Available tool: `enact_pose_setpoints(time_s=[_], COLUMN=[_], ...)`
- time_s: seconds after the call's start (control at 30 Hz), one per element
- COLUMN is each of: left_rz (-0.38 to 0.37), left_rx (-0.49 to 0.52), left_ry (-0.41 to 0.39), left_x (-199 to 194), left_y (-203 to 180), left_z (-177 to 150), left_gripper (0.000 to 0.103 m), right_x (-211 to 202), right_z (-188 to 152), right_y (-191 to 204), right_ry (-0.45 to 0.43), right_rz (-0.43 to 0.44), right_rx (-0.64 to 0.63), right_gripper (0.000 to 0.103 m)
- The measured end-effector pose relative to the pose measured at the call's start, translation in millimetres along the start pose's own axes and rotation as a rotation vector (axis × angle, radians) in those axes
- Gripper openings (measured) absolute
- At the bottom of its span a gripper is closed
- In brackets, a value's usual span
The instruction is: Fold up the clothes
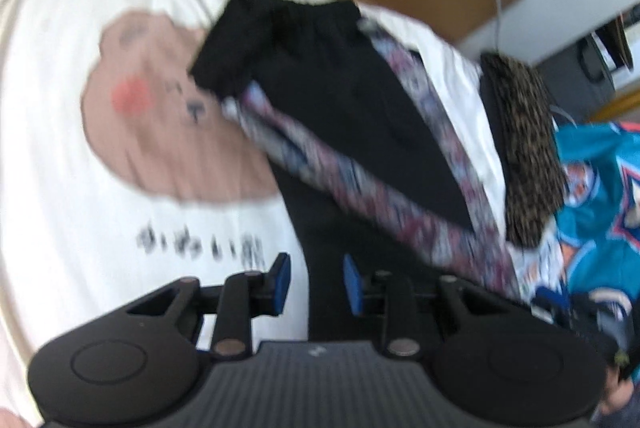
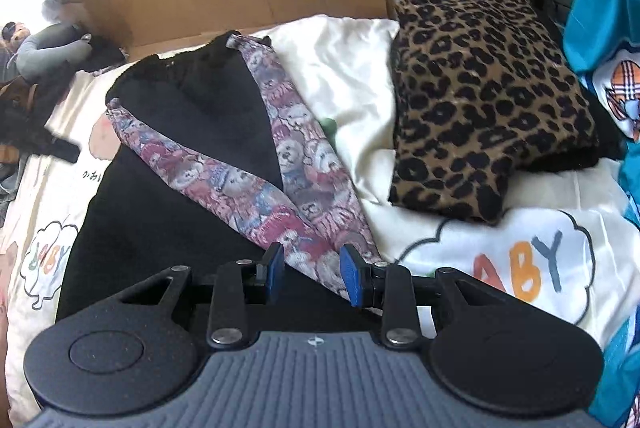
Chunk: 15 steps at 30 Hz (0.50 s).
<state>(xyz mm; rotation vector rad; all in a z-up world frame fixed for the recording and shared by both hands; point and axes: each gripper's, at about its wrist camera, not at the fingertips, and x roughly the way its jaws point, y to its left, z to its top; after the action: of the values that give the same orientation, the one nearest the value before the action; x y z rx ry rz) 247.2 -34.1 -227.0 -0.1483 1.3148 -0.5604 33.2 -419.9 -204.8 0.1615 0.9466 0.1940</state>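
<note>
Both grippers pointed forward and down over the black garment (image 2: 168,212) spread across mid-frame on the white bedsheet (image 2: 472,228). Left gripper (image 1: 316,280) hovered with fingers apart, empty; right gripper (image 2: 312,268) sat with fingers apart astride the garment's bear-print band (image 2: 304,212).

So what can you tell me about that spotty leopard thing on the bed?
The leopard-print garment is tan with black spots and looks soft and knitted. It is folded into a thick, neat rectangle with a black layer showing at its right edge. It lies flat on the white printed bedsheet, right of the black garment with teddy-bear trim, apart from it. Neither tool touches it.
</note>
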Motion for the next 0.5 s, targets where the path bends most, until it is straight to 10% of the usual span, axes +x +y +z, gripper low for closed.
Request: enact_pose_setpoints(time_s=[0.5], left_rz=[-0.115], left_rx=[-0.158], left_ry=[-0.191], left_x=[42.1], left_y=[33.7], left_z=[16.8], left_gripper=[0.031], right_x=[17.3], right_z=[-9.5], right_y=[10.9], right_ry=[0.048], right_rz=[-0.052], right_rx=[-0.077], right_gripper=[0.039])
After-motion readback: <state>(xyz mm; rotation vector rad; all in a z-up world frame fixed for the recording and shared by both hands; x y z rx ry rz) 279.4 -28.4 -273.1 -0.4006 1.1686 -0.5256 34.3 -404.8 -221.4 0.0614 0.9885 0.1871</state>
